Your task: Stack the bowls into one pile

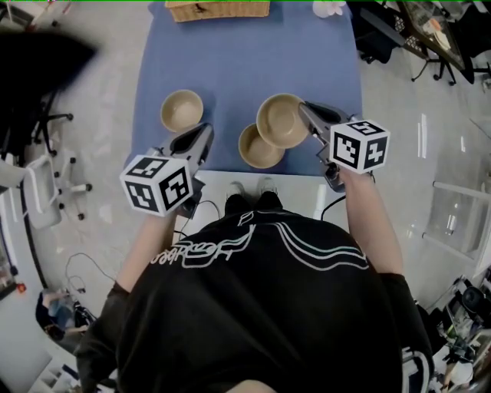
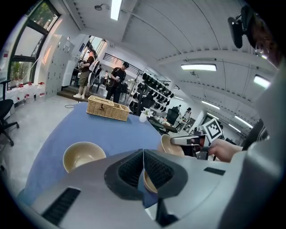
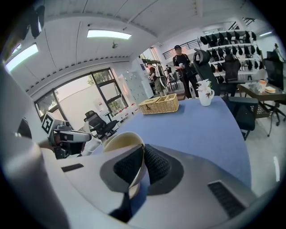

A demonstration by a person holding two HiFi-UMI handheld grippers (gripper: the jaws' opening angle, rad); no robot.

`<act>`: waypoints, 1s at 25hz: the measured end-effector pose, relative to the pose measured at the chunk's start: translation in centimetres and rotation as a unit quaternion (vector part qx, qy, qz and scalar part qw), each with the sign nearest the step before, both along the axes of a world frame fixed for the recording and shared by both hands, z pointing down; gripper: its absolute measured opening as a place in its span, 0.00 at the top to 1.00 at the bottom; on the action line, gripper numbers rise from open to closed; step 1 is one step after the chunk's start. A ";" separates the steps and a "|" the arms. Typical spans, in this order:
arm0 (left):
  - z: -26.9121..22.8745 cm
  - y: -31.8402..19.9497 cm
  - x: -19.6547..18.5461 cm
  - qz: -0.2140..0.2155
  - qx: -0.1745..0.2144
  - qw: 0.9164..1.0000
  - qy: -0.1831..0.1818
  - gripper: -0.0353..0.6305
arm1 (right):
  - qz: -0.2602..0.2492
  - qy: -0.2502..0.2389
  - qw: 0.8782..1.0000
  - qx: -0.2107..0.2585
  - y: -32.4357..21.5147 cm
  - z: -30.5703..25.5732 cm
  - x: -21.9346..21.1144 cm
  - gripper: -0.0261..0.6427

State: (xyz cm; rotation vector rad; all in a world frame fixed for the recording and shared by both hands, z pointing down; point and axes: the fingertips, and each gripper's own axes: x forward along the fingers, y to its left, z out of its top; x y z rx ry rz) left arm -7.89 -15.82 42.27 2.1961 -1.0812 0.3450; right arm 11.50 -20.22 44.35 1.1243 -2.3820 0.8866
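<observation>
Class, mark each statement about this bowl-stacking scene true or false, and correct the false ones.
1. The right gripper pinches the rightmost bowl by its rim. True.
2. The left gripper holds a bowl too. False: its jaws are together with nothing between them.
3. All the bowls sit in one pile. False: the left bowl stands well apart from the middle bowl and the rightmost one.
4. A wicker basket stands at the table's far end. True.
5. The table cover is red. False: it is blue.
</observation>
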 end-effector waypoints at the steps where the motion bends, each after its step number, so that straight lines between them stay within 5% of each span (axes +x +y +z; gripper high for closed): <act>1: 0.1 0.2 -0.2 0.001 -0.001 1.000 0.001 0.91 | -0.002 0.000 1.000 -0.001 0.5 0.1 -0.4 0.90; 25: 3.2 2.0 -3.3 0.025 -0.016 1.000 -0.006 0.91 | 0.021 -0.009 0.998 -0.057 5.0 6.1 -3.2 0.90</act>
